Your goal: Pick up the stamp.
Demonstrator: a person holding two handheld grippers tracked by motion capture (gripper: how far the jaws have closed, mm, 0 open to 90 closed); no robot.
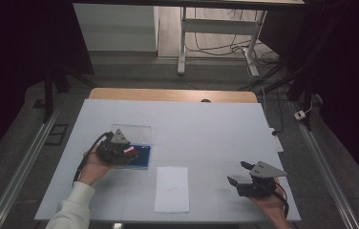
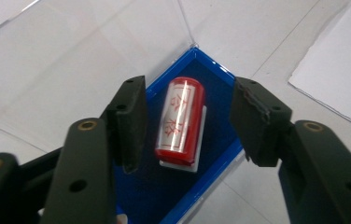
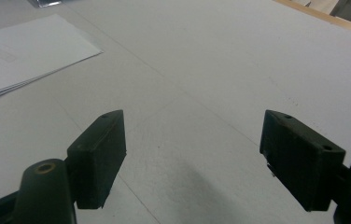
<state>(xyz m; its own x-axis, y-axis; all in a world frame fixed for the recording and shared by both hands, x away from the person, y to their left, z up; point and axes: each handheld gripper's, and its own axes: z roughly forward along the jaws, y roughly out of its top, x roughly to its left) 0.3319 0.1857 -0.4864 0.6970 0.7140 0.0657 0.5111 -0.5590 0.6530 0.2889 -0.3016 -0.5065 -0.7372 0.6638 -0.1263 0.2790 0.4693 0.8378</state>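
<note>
So the left gripper sits right over the blue case, jaws apart with the red stamp lying between them, a gap on each side, nothing squeezing it. The right gripper hangs wide apart above bare table, with the paper off to its upper left
</note>
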